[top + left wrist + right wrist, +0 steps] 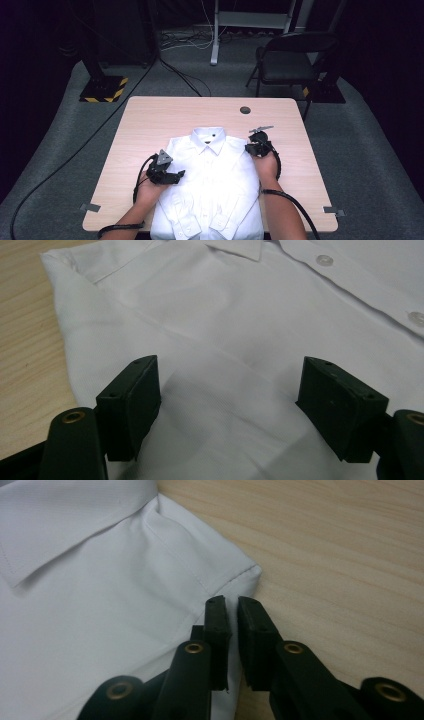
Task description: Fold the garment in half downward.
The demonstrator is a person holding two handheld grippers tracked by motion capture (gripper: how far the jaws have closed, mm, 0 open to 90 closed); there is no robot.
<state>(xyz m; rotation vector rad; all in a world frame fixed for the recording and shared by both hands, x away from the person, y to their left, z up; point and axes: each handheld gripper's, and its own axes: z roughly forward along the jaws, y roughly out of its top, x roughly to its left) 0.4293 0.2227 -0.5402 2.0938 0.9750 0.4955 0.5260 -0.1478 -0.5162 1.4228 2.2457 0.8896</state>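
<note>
White cotton shirt point(207, 180) lies buttoned and face up on the wooden bench point(150, 115). Left gripper point(227, 405) hovers over its chest with fingers point(132, 400) spread wide. Right gripper point(232, 630) sits at the shoulder edge, fingers point(217, 630) nearly clenched, fabric edge at them; grip unclear.

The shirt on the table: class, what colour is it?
Plain white shirt, clearest in the high view.
</note>
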